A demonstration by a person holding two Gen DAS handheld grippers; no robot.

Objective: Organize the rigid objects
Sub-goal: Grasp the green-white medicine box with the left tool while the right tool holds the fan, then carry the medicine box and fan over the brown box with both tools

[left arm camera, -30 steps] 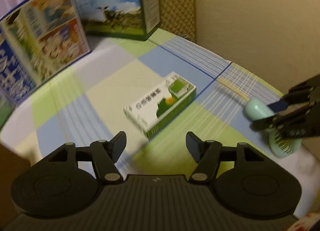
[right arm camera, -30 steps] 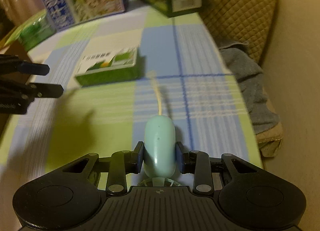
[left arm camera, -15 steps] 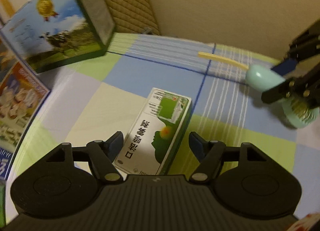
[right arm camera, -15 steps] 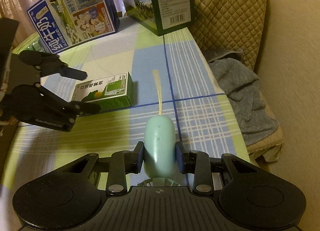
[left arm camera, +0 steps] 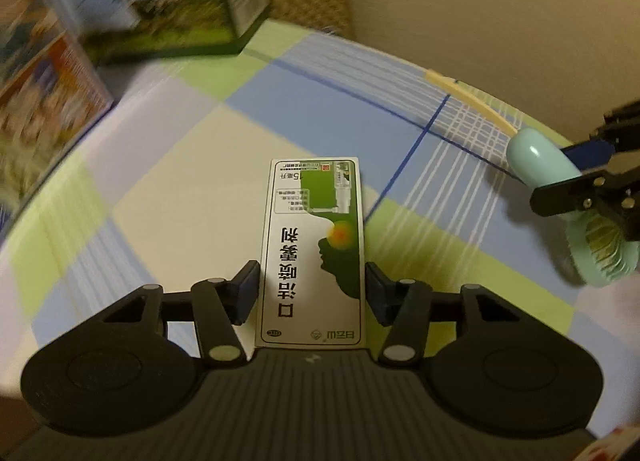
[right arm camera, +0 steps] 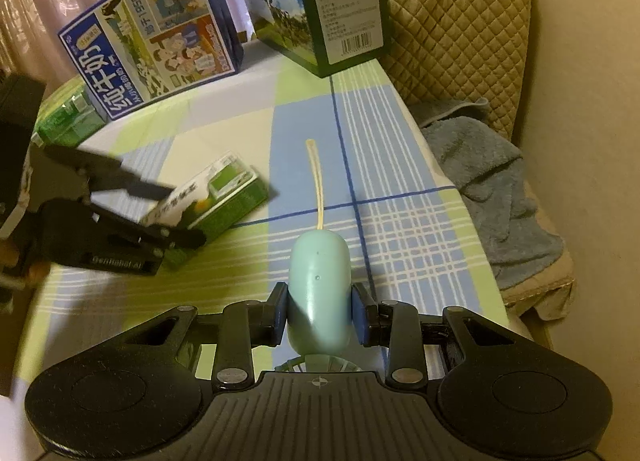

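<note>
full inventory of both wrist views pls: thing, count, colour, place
small carton: 1, white and green, on the tablecloth between the left gripper's fingers
handheld fan: 1, mint green with a cream strap, held in the right gripper
milk box: 1, blue with cartoon print, standing at the table's far side
dark green box: 1, green with a pasture picture, standing beside the milk box
green pack: 1, translucent green, at the far left edge by the milk box
tablecloth: 1, checked blue, green and cream
quilted cushion: 1, tan, behind the table
towel: 1, grey-blue, off the table's right side
left gripper: 1, black, jaws have just been closing around the small carton
right gripper: 1, black, shut on the handheld fan
</note>
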